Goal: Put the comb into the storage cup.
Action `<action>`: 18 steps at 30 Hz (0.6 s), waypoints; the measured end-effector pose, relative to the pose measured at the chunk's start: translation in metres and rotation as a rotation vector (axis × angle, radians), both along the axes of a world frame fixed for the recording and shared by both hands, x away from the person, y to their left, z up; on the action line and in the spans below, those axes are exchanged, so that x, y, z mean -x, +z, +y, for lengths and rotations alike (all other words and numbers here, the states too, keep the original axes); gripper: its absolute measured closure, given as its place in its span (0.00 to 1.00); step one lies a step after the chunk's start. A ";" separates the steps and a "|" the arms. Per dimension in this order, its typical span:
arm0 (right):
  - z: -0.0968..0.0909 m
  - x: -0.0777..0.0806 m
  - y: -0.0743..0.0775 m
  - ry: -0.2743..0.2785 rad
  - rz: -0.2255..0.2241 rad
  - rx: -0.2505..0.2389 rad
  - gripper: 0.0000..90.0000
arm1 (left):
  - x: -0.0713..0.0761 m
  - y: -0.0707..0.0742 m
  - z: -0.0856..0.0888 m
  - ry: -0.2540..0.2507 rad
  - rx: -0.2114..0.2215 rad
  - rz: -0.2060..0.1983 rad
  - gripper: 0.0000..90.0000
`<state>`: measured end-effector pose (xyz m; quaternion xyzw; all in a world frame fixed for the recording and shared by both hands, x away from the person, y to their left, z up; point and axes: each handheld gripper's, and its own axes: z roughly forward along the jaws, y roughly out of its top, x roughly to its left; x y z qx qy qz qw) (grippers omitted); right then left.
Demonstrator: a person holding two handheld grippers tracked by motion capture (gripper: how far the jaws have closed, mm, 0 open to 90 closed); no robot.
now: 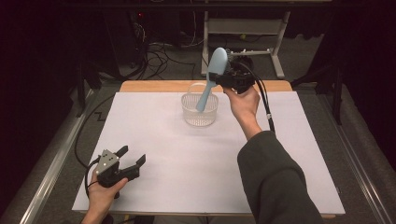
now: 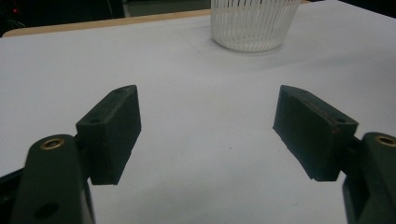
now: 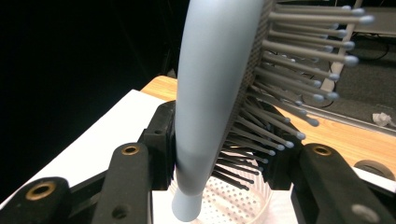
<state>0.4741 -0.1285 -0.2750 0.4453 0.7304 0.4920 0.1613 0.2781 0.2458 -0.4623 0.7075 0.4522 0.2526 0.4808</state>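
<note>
High view: the right gripper holds a pale blue hairbrush above the far middle of the counter, pinching it across the bristle head. The brush's long axis runs steeply, head up and away, handle slanting down toward the person's left, its tip hanging over the open mouth of the clear basket. The basket lies directly below and slightly left of the gripper, so the coming move likely turns on lowering the handle end into it. The left gripper rests near the front left corner of the counter, jaws spread, nothing between them, well apart from the basket; the right hand is by far the nearer. Left gripper view: the left gripper shows both pads wide apart over bare white counter, with the ribbed wall of the basket standing ahead and a little right at the top edge; this view gives the basket's upright side, which the high view flattens. Right gripper view: the right gripper closes on the hairbrush, one jaw on the smooth back, the other among the bristles. The handle tip points down into the basket, whose perforated floor shows just beneath; whether the tip is already below the rim I cannot tell.
</note>
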 end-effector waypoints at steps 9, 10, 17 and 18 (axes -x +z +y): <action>0.002 -0.017 -0.009 -0.030 0.024 -0.001 0.62 | -0.001 -0.001 0.000 -0.004 -0.011 0.000 0.27; 0.003 -0.018 -0.009 -0.034 0.025 0.001 0.62 | -0.001 -0.001 0.000 -0.005 -0.010 0.000 0.27; 0.011 -0.022 -0.016 -0.043 0.026 0.016 0.61 | 0.000 -0.001 0.000 -0.006 -0.005 0.003 0.27; 0.012 -0.023 -0.017 -0.040 0.024 0.020 0.61 | 0.000 -0.001 -0.001 -0.009 -0.006 0.005 0.27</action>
